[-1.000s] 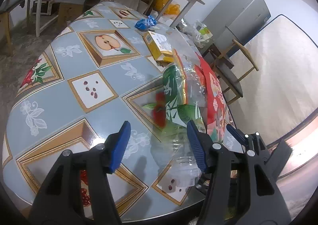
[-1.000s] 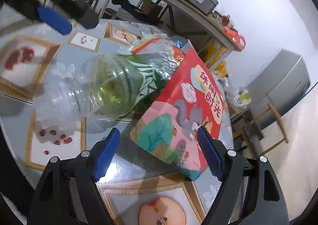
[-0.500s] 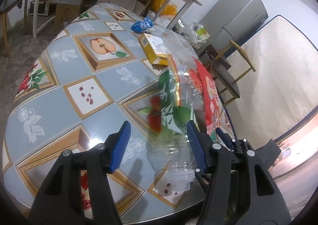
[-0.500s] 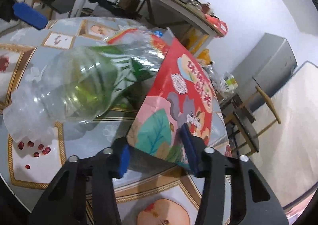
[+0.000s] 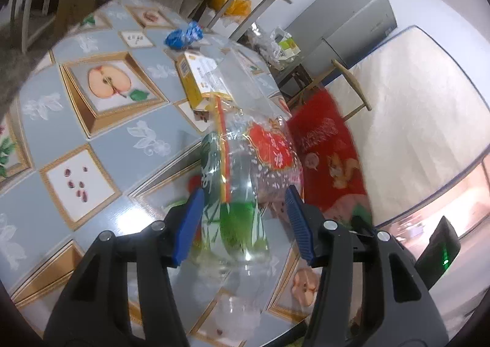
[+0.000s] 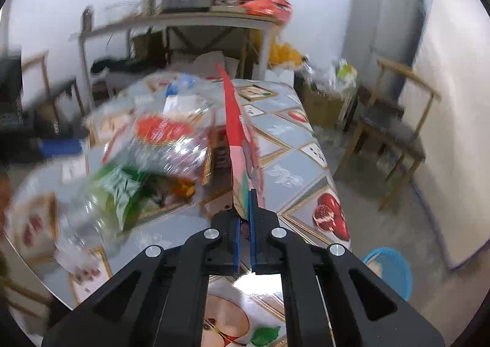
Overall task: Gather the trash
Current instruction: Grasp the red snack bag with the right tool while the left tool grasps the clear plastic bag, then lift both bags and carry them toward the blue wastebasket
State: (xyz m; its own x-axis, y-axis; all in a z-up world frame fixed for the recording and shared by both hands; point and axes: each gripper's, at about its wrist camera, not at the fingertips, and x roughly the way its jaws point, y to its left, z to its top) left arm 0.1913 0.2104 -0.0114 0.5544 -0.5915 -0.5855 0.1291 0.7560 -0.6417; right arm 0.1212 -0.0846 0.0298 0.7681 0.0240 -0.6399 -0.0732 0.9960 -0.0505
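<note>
Right gripper (image 6: 244, 226) pinched on red snack bag (image 6: 237, 144), edge-on, lifted off table (image 6: 294, 169). Left gripper (image 5: 243, 221) wide open, holding nothing. Plastic bottle (image 5: 235, 218) lies between its fingers, long axis along them, just left of the bag.

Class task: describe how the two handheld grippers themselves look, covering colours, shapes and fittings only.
Both the left gripper and the right gripper have matte black angular plastic arms with cut-out openings, round silver screw heads at the joints, and ribbed blue finger pads. No cables, sleeves or printed markings show.
</note>
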